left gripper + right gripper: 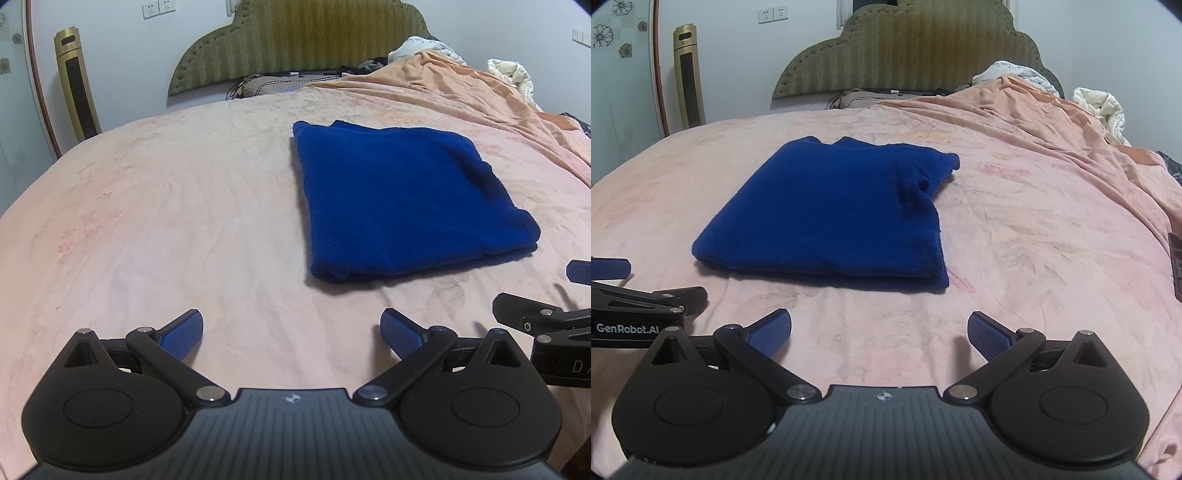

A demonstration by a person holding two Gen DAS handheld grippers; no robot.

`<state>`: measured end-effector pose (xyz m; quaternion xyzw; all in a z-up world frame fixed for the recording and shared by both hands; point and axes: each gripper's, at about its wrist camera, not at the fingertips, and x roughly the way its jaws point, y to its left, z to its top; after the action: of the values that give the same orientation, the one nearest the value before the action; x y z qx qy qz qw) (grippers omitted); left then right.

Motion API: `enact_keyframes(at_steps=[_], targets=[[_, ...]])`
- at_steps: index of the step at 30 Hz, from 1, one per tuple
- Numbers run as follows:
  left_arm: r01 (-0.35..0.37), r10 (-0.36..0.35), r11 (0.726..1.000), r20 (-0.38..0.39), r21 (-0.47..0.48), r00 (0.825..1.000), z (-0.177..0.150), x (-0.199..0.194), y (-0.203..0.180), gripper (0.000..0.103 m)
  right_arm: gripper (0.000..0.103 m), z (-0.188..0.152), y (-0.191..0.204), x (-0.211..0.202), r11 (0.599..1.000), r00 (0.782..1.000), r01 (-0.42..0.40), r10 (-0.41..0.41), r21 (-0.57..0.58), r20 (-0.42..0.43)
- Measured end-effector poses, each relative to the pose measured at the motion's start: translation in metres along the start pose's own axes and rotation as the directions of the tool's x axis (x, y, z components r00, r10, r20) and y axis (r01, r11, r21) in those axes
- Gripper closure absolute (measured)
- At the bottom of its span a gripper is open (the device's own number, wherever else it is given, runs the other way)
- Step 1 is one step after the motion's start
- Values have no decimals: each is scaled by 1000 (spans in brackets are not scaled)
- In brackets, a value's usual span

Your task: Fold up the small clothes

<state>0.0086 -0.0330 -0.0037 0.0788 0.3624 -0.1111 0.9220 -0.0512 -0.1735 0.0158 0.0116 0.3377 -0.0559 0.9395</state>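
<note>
1. Blue garment [831,218]: folded into a flat, layered rectangle with fuzzy knit texture, lying centre frame on the pink bed [1015,240].
2. Left gripper [291,334]: jaws spread, empty, lower frame.
3. Right gripper [879,332]: jaws spread, empty, short of the garment.

Fuzzy blue garment [827,218] (matt knit)

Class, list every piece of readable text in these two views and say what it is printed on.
"GenRobot.AI": on the black side of the left tool, seen in the right wrist view.
"DA", cut off by the frame edge: on the right tool, left wrist view.
Writing on the white bedding by the headboard: too blurred to read.
</note>
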Motion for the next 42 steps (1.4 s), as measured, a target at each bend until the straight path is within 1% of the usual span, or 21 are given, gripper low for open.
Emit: enact_keyframes(at_steps=[6,42], targets=[[0,0,1000,-4,2,1000,-3,-2,-2,0,0,0,0,-6,1000,1000,1,-1,8,15],[-14,14,1000,-3,23,1000,-5,-2,-6,0,0,-6,-1,-8,1000,1000,-8,8,22,13]])
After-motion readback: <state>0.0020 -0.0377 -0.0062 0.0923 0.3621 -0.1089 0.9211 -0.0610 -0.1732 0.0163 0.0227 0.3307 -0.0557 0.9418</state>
